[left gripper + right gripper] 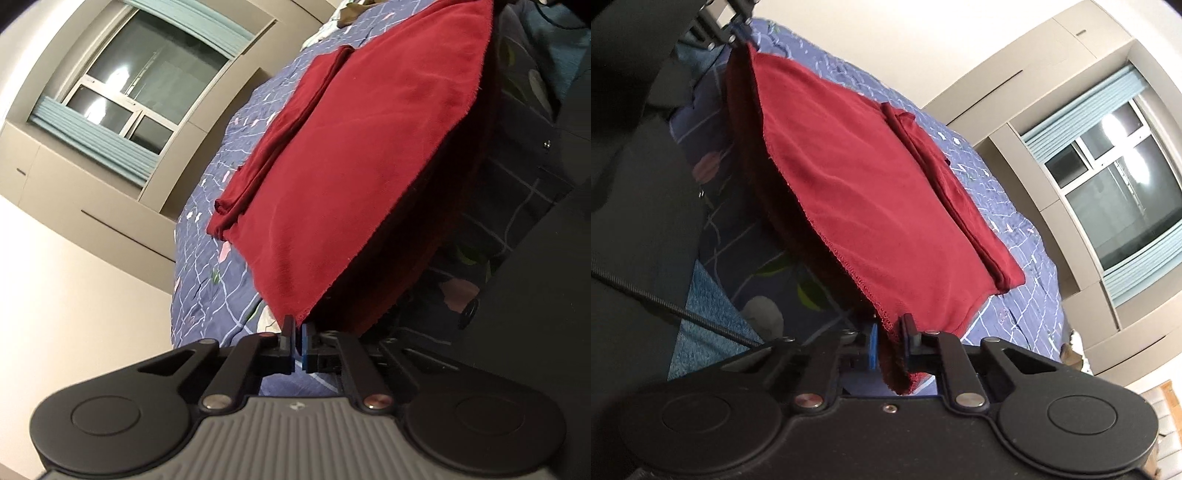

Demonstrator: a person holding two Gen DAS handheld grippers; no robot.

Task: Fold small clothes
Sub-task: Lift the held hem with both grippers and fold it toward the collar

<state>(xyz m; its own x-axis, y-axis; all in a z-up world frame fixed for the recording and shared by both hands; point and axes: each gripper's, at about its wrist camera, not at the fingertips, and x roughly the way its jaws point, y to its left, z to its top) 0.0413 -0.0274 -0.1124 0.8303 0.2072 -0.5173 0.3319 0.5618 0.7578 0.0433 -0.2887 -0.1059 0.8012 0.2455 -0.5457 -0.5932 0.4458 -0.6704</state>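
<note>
A dark red garment (351,147) lies spread on a blue patterned bedspread (207,258), its near hem lifted off the bed. One side strip (295,122) is folded in over the far side. My left gripper (298,326) is shut on one near corner of the hem. In the right wrist view the same garment (868,184) stretches away, and my right gripper (891,328) is shut on the other near corner, with cloth bunched between its fingers. The left gripper (731,33) shows at the top left there, pinching its corner.
The bedspread (1015,240) runs on beyond the garment toward a beige wall unit with a window (1126,192), also seen as the window (147,85) in the left view. A black cable (665,302) crosses the lower left. Dark shadow lies under the lifted hem.
</note>
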